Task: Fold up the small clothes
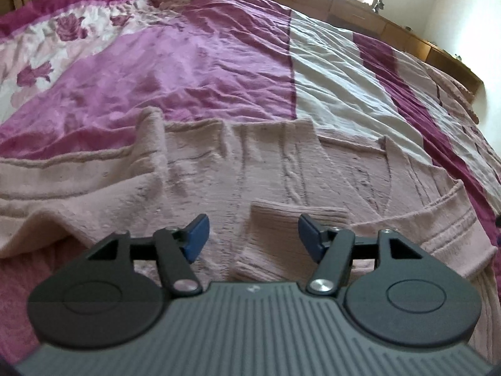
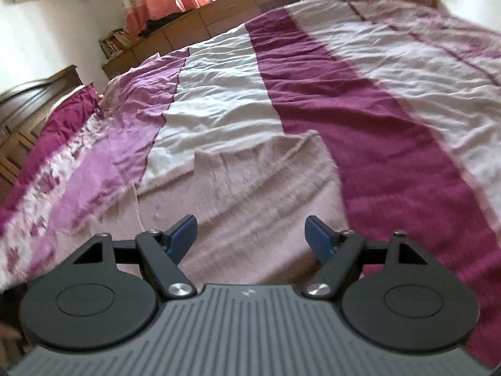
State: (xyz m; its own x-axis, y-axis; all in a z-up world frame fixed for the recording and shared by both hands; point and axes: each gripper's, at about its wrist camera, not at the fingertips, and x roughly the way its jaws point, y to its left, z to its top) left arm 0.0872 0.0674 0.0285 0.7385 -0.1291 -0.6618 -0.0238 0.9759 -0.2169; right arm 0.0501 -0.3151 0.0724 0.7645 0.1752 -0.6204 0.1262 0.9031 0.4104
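**Operator:** My left gripper [image 1: 252, 235] hangs low over the pink knitted garment [image 1: 281, 169], jaws spread wide, nothing between them. The right gripper [image 2: 252, 236] is the same: wide open, empty, above the same knit.

**Second:** Where's the garment lying?

**Operator:** Spread on the striped bedspread [image 1: 219, 72], at its near edge. A ribbed cuff [image 1: 291, 228] sits just ahead of my left fingers.

**Second:** How will it handle?

**Operator:** I'd judge it soft, limp and fairly light, fuzzy enough not to slip from the pads. It will sag and drag rather than hold shape. I'd pinch at the thicker ribbed edges, the cuff or the hem [image 1: 454, 216], taking one layer only, not the bedspread beneath.
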